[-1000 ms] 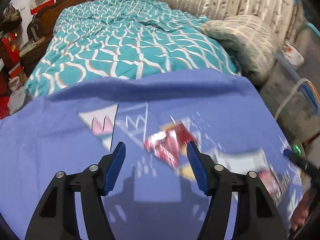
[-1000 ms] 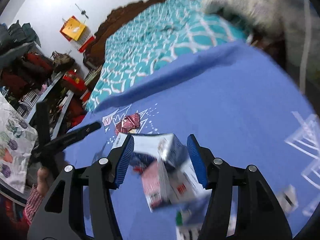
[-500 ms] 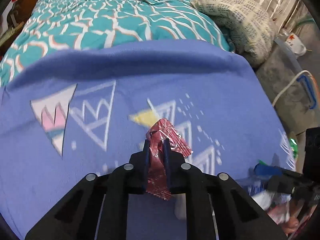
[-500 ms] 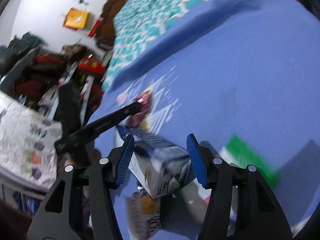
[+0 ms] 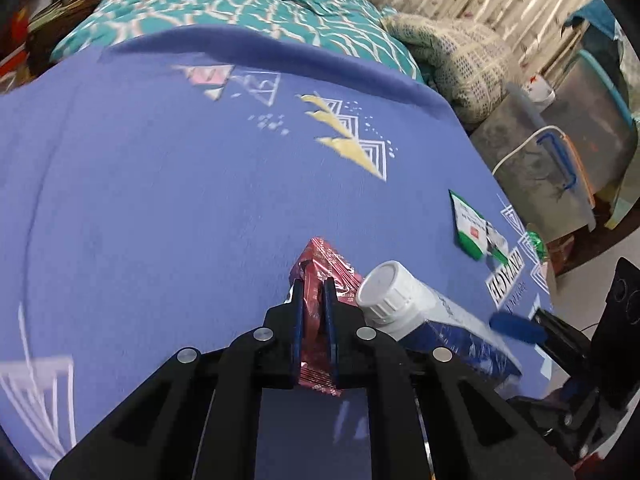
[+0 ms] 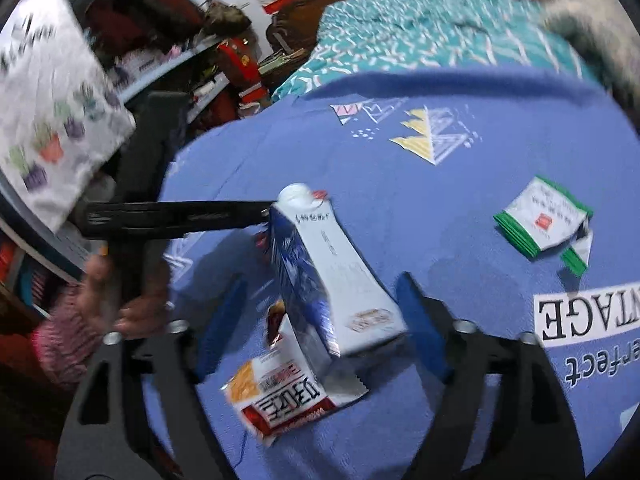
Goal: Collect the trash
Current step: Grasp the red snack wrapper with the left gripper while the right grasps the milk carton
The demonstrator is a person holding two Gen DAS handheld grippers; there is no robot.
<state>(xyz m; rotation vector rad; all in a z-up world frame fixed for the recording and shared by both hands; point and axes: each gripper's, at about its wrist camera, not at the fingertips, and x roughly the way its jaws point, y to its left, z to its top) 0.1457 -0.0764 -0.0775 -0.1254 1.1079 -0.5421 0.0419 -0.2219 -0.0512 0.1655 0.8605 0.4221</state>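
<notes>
Item, left gripper (image 5: pixel 313 312): I have it clamped tight on the red wrapper (image 5: pixel 326 268), lifted just off the blue cloth (image 5: pixel 160 200) for carrying. Item, right gripper (image 6: pixel 320 320): jaws wide, straddling the milk carton (image 6: pixel 332 276) lying on the cloth, positioned for gripping its sides. Green packet (image 6: pixel 544 218) uncollected, well apart.

1. The left gripper (image 5: pixel 313 300), wide open a second ago, has closed on the red wrapper (image 5: pixel 325 268).
2. The wrapper now sits beside the milk carton (image 5: pixel 432 316).
3. The right gripper (image 6: pixel 320 320) still straddles the carton (image 6: pixel 332 280), now lying flat.
</notes>
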